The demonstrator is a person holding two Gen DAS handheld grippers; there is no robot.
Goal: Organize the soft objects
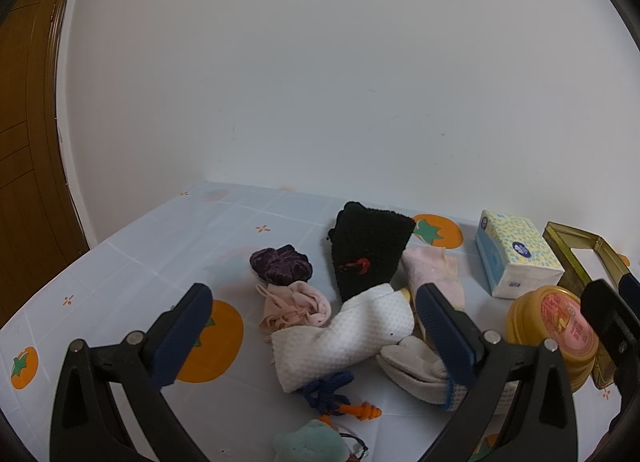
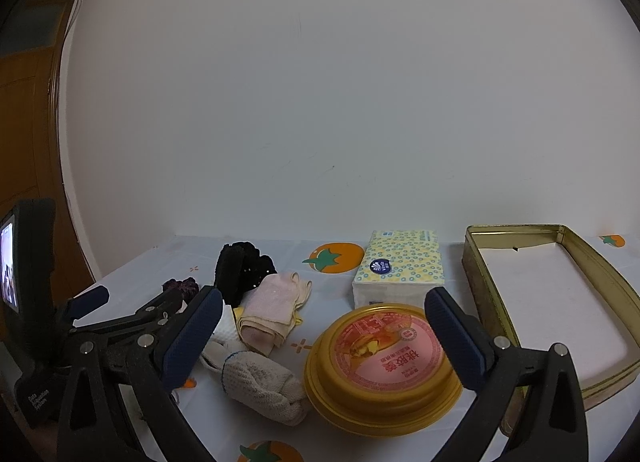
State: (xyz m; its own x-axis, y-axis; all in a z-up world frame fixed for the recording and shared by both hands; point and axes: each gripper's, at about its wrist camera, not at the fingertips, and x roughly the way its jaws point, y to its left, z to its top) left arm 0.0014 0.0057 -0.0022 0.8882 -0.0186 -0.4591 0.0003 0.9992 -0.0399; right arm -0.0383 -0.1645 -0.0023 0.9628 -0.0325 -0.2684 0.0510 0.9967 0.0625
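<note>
Soft items lie in a pile on the table: a black fuzzy cloth [image 1: 366, 248], a purple scrunchie [image 1: 280, 264], a pink crumpled cloth [image 1: 298, 306], a white waffle cloth [image 1: 344, 336], a pink sock [image 1: 434, 274] and a white knit glove [image 1: 416, 368]. My left gripper [image 1: 314, 330] is open, hovering over the white cloth. My right gripper [image 2: 324, 336] is open above a round yellow tin [image 2: 380, 362]. The glove [image 2: 260, 382], the pink sock [image 2: 272, 310] and the black cloth [image 2: 240, 270] also show in the right wrist view.
An open gold rectangular tin [image 2: 560, 302] stands at the right, with a tissue pack [image 2: 400, 266] beside it. A blue cord [image 1: 326, 390], orange earplugs [image 1: 362, 410] and a green plush [image 1: 308, 444] lie near the front. The wall is close behind.
</note>
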